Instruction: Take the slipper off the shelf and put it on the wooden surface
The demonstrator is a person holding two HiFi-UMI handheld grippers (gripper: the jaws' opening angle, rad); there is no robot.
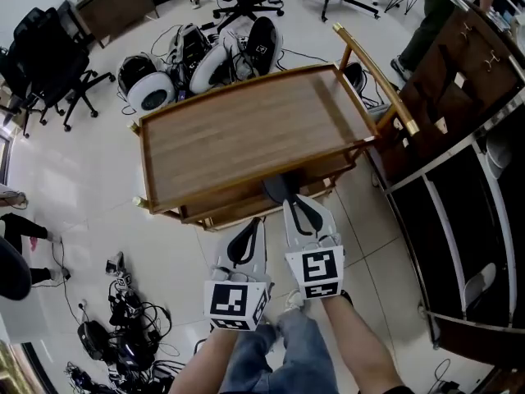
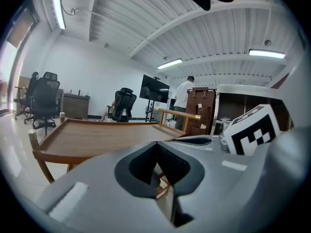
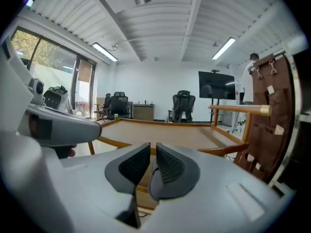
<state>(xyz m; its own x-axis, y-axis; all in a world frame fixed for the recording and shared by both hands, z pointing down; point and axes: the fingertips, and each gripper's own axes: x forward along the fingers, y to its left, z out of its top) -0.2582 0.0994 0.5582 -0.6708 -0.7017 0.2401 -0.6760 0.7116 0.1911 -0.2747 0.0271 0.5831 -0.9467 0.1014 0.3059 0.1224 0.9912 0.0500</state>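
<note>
The wooden cart's tray top (image 1: 246, 134) lies bare ahead of me, also seen in the left gripper view (image 2: 97, 135) and the right gripper view (image 3: 170, 130). My left gripper (image 1: 254, 222) (image 2: 154, 144) hangs just short of the cart's near edge, its pads meeting at the tips with nothing between them. My right gripper (image 1: 291, 203) (image 3: 153, 147) reaches the near edge; a narrow gap shows between its pads and only wood shows through. A dark shape (image 1: 276, 189) lies just beyond its tips under the tray's edge; I cannot tell what it is. Pale shoe-like things (image 1: 498, 148) (image 1: 480, 284) lie on the dark shelf (image 1: 443, 220) at right.
A brown hanging organiser (image 1: 455, 64) stands beside the shelf. Robot shells and helmets (image 1: 205, 60) lie on the floor behind the cart. Cables and gear (image 1: 123, 327) lie at lower left, office chairs (image 1: 49, 64) at the back, and a person (image 1: 435, 15) at the far right.
</note>
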